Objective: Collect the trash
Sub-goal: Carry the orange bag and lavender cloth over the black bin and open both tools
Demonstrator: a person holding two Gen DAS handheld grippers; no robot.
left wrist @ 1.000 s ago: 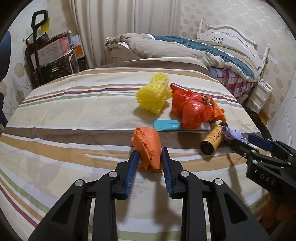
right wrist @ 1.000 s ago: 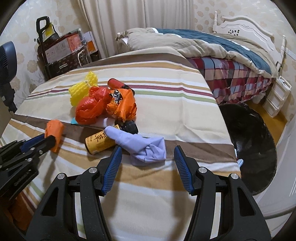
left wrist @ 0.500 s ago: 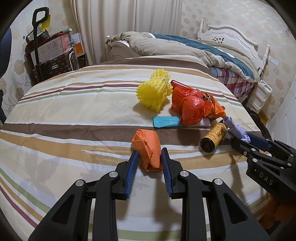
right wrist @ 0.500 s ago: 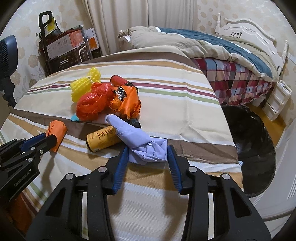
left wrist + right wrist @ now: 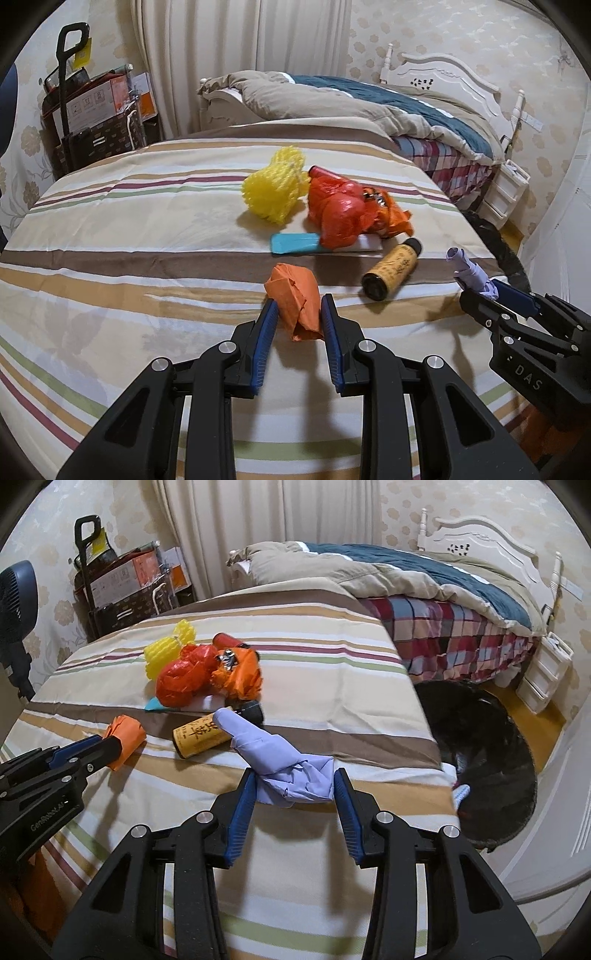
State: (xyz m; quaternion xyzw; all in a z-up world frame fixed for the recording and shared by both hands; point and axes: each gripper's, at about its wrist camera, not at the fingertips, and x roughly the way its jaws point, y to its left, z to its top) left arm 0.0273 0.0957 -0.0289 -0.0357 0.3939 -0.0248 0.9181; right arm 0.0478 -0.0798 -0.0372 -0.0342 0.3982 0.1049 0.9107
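Two pieces of trash now gripped above the striped bed (image 5: 110, 229): orange paper wad (image 5: 295, 299) pinched in left tool (image 5: 295, 317), lilac paper wad (image 5: 291, 771) clamped by just-closed right tool (image 5: 295, 794) and lifted beside yellow bottle (image 5: 201, 734), ready for black bin (image 5: 480, 753).

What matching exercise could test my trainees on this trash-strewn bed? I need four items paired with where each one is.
Things:
1. crumpled orange paper wad
2. crumpled lilac paper wad
3. yellow cylindrical can
4. yellow foam fruit net

Places:
A. lying on its side on the striped cover, ungripped
B. between the pads of the right hand-held gripper
C. beside the red crumpled plastic bag
D. between the pads of the left hand-held gripper

Pairs: 1-D, 2-B, 3-A, 4-C
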